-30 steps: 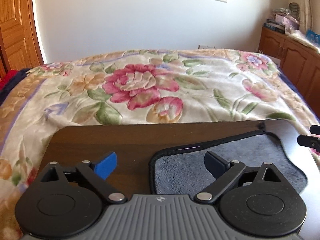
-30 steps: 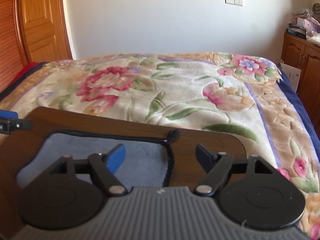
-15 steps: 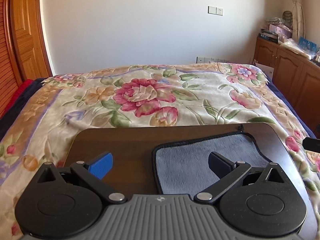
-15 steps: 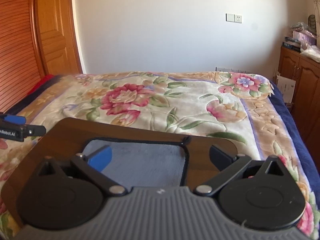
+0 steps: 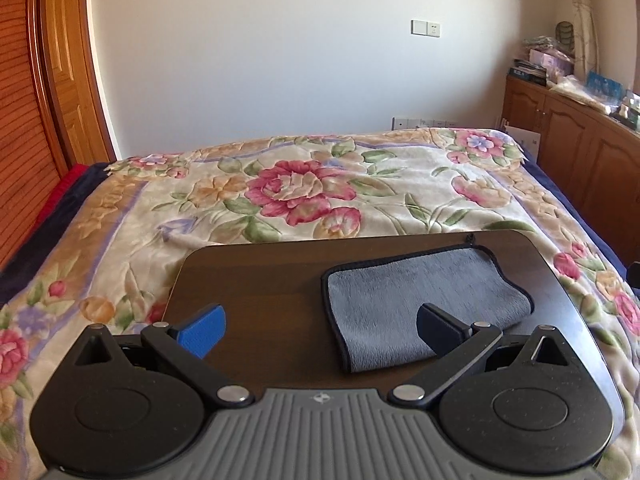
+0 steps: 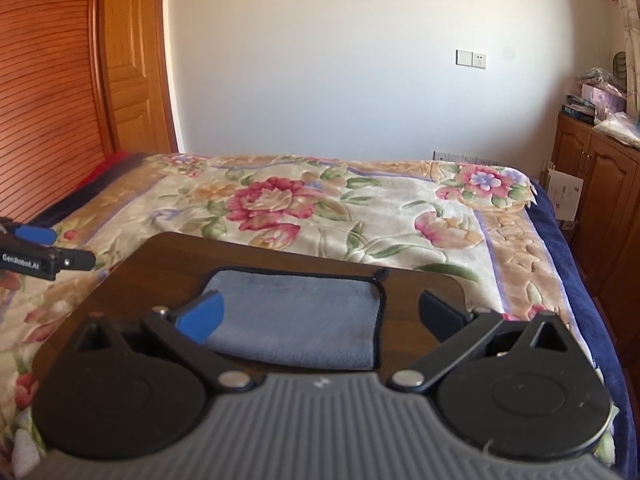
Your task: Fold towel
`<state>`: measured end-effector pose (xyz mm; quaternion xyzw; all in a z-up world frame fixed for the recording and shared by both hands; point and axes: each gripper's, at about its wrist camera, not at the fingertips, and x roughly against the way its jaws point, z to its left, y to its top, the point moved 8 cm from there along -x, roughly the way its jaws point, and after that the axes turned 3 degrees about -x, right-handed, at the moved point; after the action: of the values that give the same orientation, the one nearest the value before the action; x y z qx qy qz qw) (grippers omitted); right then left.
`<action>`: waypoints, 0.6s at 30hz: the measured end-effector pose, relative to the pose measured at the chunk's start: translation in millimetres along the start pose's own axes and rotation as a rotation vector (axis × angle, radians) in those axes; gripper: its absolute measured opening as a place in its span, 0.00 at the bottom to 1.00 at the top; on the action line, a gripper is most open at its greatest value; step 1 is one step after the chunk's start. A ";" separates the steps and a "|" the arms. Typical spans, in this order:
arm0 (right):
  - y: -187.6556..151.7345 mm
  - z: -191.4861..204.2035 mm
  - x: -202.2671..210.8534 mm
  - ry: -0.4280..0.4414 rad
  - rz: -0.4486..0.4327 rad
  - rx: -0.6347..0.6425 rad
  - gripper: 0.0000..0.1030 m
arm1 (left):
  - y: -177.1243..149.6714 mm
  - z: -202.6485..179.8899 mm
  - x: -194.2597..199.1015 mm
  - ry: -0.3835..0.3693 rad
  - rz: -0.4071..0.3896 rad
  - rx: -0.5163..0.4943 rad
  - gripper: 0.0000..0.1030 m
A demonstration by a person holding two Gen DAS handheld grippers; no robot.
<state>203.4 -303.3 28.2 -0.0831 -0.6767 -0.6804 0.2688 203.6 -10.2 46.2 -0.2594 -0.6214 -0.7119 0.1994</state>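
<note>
Left wrist view: the towel (image 5: 420,304) is shown lying on the right half of the table (image 5: 256,280), folded over itself, with a rounded fold along its right side and dark-trimmed edges at the left and far sides. The left tool (image 5: 320,332) is held above the near table edge with its fingers spread wide and nothing between them. The right tool (image 6: 322,318) is likewise held apart and empty above the towel's near edge.

Progress is judged as advanced: at least one fold appears completed, and the towel is released and at rest. Whether a further fold is required cannot be determined; if one is, the stacked layers must be gripped together so that they do not slide.

The rounded fold and the bare left half of the table are shown clearly only in the left wrist view. In the right wrist view, the towel's right trimmed edge and corner loop (image 6: 382,274) are shown, and the left tool is seen from the side, off the table's left edge, over the bed (image 6: 360,216).
</note>
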 end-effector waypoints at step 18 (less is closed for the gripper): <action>-19.0 24.5 50.3 0.025 -0.012 -0.003 1.00 | -34.8 -4.6 56.2 -0.009 -0.007 -0.027 0.97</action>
<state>145.8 -293.5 37.2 -0.0710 -0.6725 -0.6842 0.2731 137.7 -7.3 53.3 -0.2632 -0.6135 -0.7198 0.1903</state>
